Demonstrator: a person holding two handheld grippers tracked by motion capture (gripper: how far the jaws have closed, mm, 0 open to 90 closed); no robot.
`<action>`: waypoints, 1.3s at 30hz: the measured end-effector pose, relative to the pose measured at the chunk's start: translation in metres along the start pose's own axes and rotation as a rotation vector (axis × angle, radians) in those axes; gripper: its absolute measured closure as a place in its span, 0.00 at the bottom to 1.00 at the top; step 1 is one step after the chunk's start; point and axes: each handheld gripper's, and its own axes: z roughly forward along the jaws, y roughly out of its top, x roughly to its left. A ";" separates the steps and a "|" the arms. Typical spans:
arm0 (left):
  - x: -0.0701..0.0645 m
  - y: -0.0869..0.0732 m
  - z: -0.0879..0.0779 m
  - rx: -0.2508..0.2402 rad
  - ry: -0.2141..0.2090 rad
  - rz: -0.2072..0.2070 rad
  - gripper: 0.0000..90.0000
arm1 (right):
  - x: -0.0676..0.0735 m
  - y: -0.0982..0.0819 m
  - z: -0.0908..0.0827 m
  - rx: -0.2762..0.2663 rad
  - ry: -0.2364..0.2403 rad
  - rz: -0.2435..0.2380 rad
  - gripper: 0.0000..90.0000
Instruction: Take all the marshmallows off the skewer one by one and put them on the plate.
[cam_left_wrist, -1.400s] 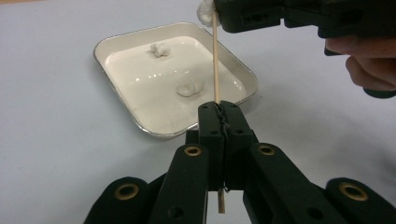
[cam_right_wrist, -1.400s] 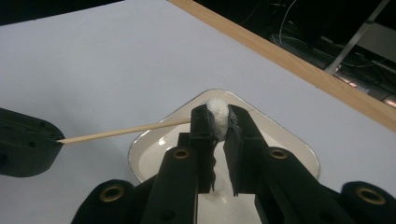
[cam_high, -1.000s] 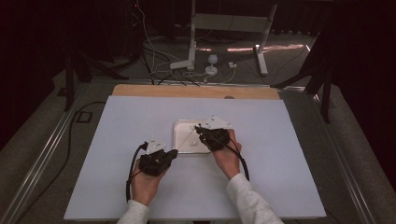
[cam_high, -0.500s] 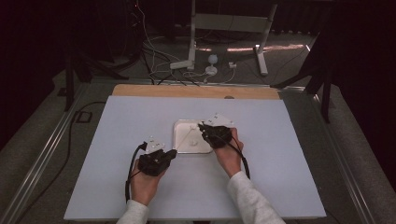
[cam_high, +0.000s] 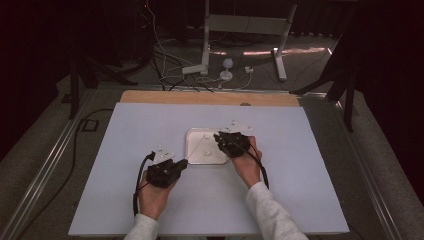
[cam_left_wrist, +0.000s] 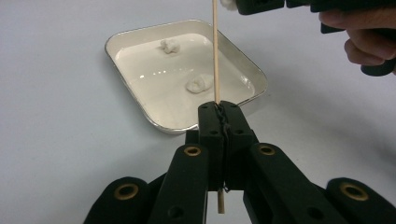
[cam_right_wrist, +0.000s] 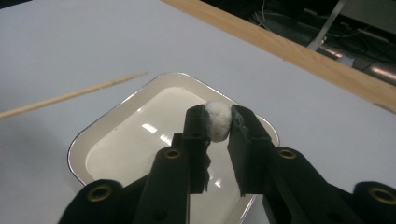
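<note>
The left gripper (cam_left_wrist: 219, 112) has its fingers pressed on a skewer (cam_left_wrist: 215, 51), which rises in front of the tray (cam_left_wrist: 140, 100). Beyond the fingers two white lumps (cam_left_wrist: 200, 84) lie in the tray. The right gripper (cam_right_wrist: 218, 122) pinches a third lump (cam_right_wrist: 218, 120) over the tray, on the white worktop (cam_high: 125, 135); the skewer's tip lies left of its fingers.

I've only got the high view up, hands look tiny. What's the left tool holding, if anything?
Observer: The left tool is shut on a thin wooden skewer, which rises straight up from its jaws.
Operator: And the right one?
Observer: The right tool pinches a small white ball between its jaws, above the white tray.
Operator: Anything left in the tray?
Observer: Yes, two white lumps lie apart on its glossy floor, as the left gripper view shows.
</note>
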 end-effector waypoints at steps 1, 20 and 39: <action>0.000 0.000 0.000 -0.002 -0.001 -0.001 1.00 | -0.001 0.000 0.001 0.003 0.004 0.003 0.82; 0.001 0.000 -0.001 -0.015 0.007 -0.009 1.00 | -0.006 -0.004 -0.004 -0.013 0.139 0.090 0.17; 0.000 0.011 -0.008 -0.056 0.029 -0.019 1.00 | -0.016 -0.016 -0.030 -0.019 0.176 0.112 0.00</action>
